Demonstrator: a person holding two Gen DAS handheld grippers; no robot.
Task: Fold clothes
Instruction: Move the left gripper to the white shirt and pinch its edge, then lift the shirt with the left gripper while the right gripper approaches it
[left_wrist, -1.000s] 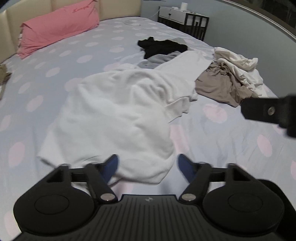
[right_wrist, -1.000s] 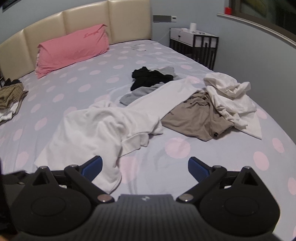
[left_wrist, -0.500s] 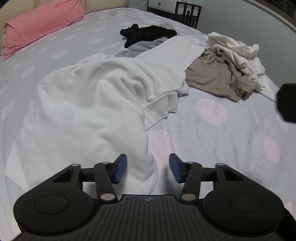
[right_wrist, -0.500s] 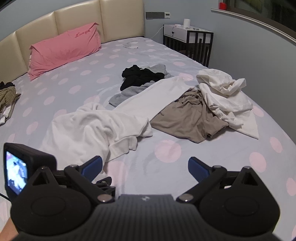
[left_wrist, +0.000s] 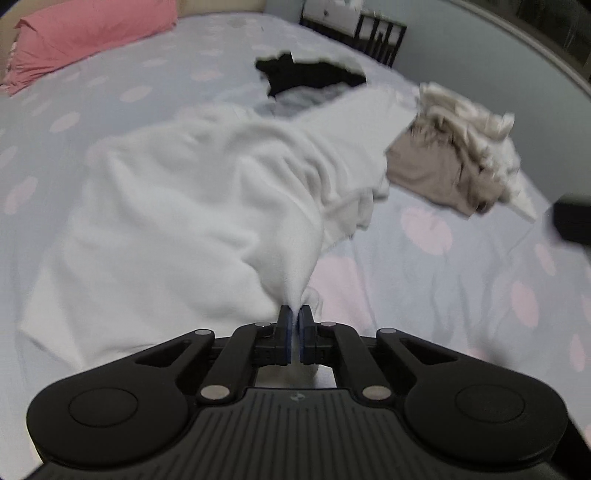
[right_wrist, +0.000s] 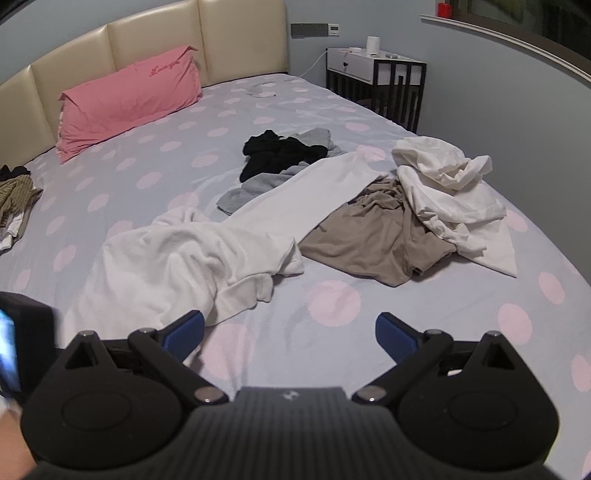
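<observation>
Left gripper (left_wrist: 294, 325) had just closed on the white garment's (left_wrist: 207, 206) near corner; right gripper (right_wrist: 290, 332) hung open. Best lift slowly, keeping the pinch deep.

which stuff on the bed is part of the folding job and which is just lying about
Part of the job:
- white garment, pinched by the left gripper
- tan garment
- cream garment
- black garment
- grey garment
- right gripper, open

Lying about:
- pink pillow
- nightstand
</observation>
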